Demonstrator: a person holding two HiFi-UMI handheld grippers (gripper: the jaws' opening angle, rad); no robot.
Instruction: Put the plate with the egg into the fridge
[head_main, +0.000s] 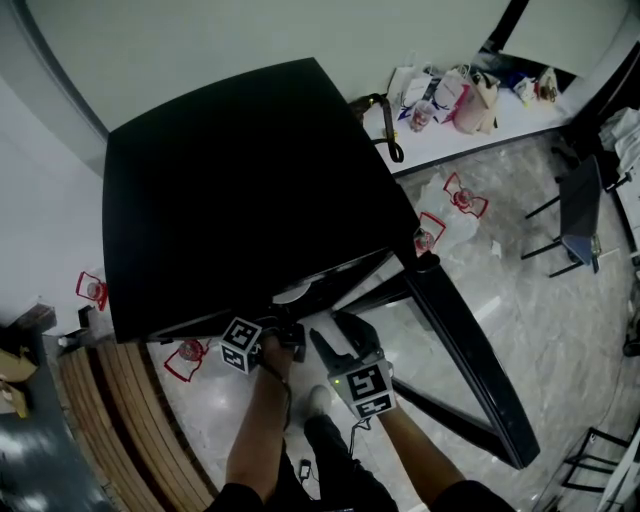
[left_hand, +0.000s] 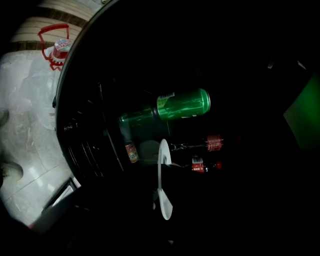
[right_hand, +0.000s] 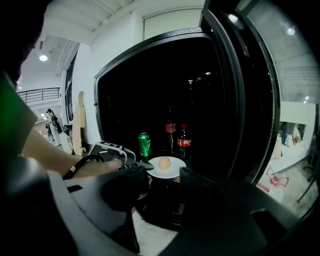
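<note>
**A:** Where was the plate just then?

**B:** The plate (right_hand: 167, 168) was level at the mouth of the open fridge (head_main: 240, 170), at lower centre of the right gripper view. The egg (right_hand: 164, 162) sat on its middle. Whether the plate rested on a shelf could not be told.

**A:** What had hold of it?

**B:** The left gripper (right_hand: 141, 164) was clamped on the plate's left rim, with a bare forearm (right_hand: 47, 152) behind it at the left of that view. In the left gripper view the plate appeared edge-on, a thin white sliver at lower centre.

**A:** And the other gripper?

**B:** The right gripper (right_hand: 162, 192) had its jaws wide apart and nothing pinched between them. The plate lay beyond their tips, clear of both.

**A:** What stood inside the fridge?

**B:** A green can (right_hand: 144, 144) stood upright just behind the plate's left side. Two cola bottles (right_hand: 184, 141) with red labels stood behind it, a little to the right. The rest of the inside was dark.

**A:** And from above?

**B:** In the head view the fridge door (head_main: 470, 350) stood open toward the lower right. The two grippers were side by side below the fridge's black top. A strip of the plate's white rim showed at the fridge's front edge, just above them. A water jug (head_main: 455, 205) with a red handle lay on the pale floor at centre right.
</note>
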